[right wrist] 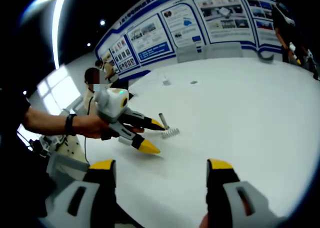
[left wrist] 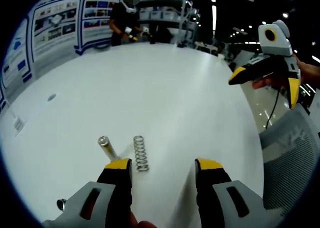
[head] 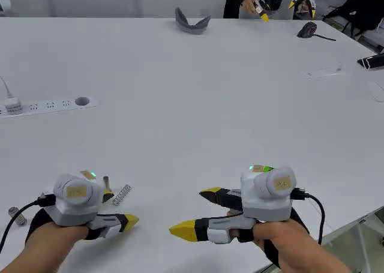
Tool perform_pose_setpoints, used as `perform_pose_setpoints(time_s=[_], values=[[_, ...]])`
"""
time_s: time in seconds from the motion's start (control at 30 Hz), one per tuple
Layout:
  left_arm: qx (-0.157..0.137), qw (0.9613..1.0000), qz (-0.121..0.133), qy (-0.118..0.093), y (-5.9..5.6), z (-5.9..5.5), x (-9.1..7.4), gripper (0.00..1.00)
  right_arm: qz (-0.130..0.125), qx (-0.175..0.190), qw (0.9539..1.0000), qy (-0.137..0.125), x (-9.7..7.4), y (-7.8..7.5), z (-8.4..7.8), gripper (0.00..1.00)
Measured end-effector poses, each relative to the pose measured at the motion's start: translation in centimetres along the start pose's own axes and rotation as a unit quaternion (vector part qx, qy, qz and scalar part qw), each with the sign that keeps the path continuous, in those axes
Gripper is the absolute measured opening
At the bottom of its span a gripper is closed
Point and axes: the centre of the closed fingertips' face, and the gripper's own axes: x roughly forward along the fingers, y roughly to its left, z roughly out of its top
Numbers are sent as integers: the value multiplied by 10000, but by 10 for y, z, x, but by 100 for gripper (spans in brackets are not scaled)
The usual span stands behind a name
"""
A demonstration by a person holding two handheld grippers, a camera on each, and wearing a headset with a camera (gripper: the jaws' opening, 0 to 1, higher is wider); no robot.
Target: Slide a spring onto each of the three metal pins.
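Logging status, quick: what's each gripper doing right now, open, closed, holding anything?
Left gripper: open, holding nothing.
Right gripper: open, holding nothing.

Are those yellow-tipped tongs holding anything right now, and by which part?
Nothing is held. The left tongs and right tongs are both open and empty; a spring lies free on the table beside a metal pin.

bright even overhead light, soft shadows, sharp centre, fisheye edges curved, dim
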Motion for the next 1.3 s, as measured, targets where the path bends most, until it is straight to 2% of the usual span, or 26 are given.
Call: perform_pose_setpoints(time_s=[0.17,0.37,0.47,0.57,0.67,0.83,1.0,1.3], values=[[-23,9999,143,-3,3,2,6,44,-2,-1,10000,-9,0,0,2,75],[-42,9995,299,75,8,-2,14,34,-15,23,10000,3,-2,-1,1,75],[26,9992,351,182,6,-7,15,29,-20,26,10000,5,-2,-1,1,74],[130,9989,424,156,7,-4,14,23,-13,28,10000,2,-1,-1,0,74],[288,9982,494,202,8,-5,15,12,-6,19,10000,22,0,1,0,74],[270,9985,431,224,3,-6,14,11,5,-4,10000,34,1,4,0,74],[-9,9990,400,205,-1,-12,3,11,0,-21,10000,59,1,8,0,74],[-138,9992,357,68,-12,-26,-31,10,77,-46,9998,148,10,19,-3,74]])
